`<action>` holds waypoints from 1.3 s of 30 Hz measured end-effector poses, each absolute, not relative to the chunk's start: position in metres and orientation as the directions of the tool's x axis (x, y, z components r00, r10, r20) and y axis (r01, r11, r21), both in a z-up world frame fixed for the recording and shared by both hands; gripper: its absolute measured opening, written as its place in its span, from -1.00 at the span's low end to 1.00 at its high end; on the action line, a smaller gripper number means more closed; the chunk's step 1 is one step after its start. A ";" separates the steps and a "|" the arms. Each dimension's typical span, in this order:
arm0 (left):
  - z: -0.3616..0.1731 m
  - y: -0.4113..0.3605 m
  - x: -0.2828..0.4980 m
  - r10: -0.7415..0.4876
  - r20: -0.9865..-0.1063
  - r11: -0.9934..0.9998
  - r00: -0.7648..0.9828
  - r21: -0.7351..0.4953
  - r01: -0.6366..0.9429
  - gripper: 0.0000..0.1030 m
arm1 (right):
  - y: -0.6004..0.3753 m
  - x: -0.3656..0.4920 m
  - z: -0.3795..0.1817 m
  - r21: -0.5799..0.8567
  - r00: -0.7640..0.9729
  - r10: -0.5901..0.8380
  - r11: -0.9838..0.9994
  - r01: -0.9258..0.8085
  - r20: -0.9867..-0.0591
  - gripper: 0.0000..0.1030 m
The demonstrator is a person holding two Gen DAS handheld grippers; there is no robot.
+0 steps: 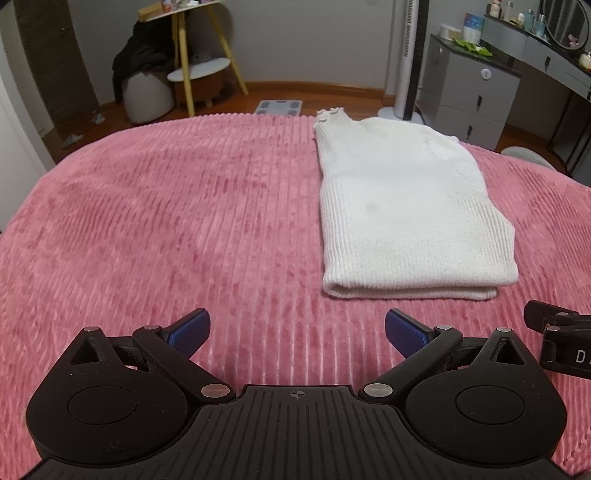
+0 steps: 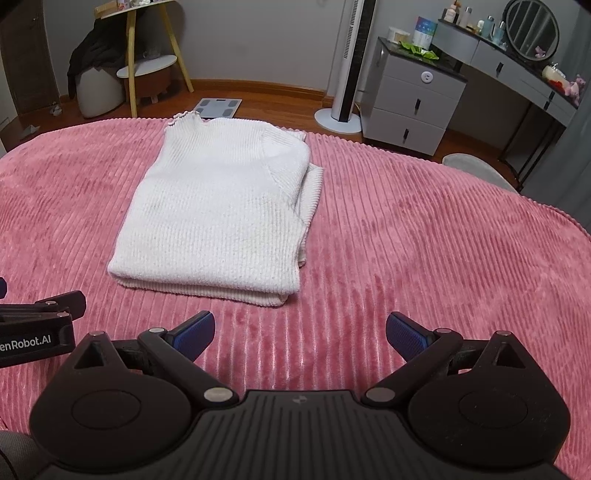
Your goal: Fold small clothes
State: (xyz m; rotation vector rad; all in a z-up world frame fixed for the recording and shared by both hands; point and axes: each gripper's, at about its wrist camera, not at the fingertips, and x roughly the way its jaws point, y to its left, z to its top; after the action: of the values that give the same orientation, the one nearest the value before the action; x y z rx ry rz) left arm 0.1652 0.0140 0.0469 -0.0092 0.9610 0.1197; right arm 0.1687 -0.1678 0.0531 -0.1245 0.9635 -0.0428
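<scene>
A white ribbed knit sweater (image 1: pixel 402 206) lies folded into a rectangle on the pink bedspread (image 1: pixel 166 229), collar at the far edge. It also shows in the right wrist view (image 2: pixel 218 214), with a sleeve edge sticking out on its right side. My left gripper (image 1: pixel 297 334) is open and empty, held above the bedspread, near and to the left of the sweater's near folded edge. My right gripper (image 2: pixel 300 334) is open and empty, near and to the right of that edge. Each gripper's side shows in the other's view.
The pink ribbed bedspread (image 2: pixel 424 240) covers the bed. Beyond its far edge are a bathroom scale (image 2: pixel 218 107) on the wood floor, a tower fan (image 2: pixel 347 62), a grey drawer unit (image 2: pixel 413 99), a dressing table with a mirror (image 2: pixel 532 33) and a yellow-legged side table (image 1: pixel 199 55).
</scene>
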 end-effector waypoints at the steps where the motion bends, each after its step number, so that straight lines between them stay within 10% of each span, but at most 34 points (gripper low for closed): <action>1: 0.047 0.014 0.165 0.096 -0.818 0.993 0.567 0.043 -0.107 1.00 | -0.168 0.169 0.053 -0.125 0.570 -0.092 0.992 -0.018 -0.817 0.92; 39: 0.045 0.010 0.168 0.078 -0.825 0.995 0.560 0.028 -0.098 1.00 | -0.167 0.172 0.052 -0.105 0.560 -0.073 0.994 -0.025 -0.825 0.92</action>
State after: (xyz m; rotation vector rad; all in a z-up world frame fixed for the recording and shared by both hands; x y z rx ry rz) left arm 0.1676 0.0100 0.0446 -0.0220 0.9713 0.1037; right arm 0.1721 -0.1666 0.0523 -0.1091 0.9760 -0.0279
